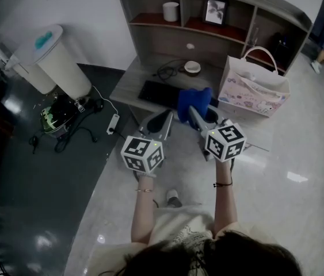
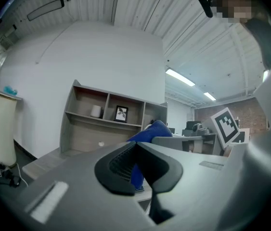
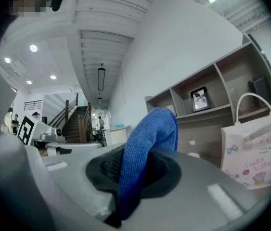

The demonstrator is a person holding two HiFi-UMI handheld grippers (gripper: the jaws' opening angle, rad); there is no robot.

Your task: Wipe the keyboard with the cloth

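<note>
Cloth [image 1: 195, 101], blue, is clamped in the right gripper [image 1: 192, 114] in head view. It's bunched up over the desk [image 1: 130, 86] near the front edge and covers the right end of the black keyboard [image 1: 157, 94] as seen from above; can't tell if cloth & keys touch. Left gripper [image 1: 163, 121] is just beside it on the left, jaws together, tip over the desk's front edge near the keyboard. Pink-white bag [image 1: 254, 88] stands at the desk's right end. Small bowl [image 1: 192, 68] + coiled cable [image 1: 167, 71] lie behind the keyboard, toward the back edge. Cup [image 1: 171, 11] & photo frame [image 1: 214, 11] sit on the hutch shelf. White bin [image 1: 64, 62] is on the floor, left of the desk.

Left gripper view: jaws clenched, tips meeting, pads gripping only each other. Cloth [image 2: 152, 131] shows beyond them, w/ the right gripper alongside at right; cup [image 2: 96, 110] & frame [image 2: 121, 113] are on the shelf behind.

Right gripper view: jaws squeezed on the cloth [image 3: 149, 134], a fold standing up btw the pads and curling over at the top. Bag [image 3: 258, 153] is at right, frame [image 3: 200, 99] on the shelf behind.
</note>
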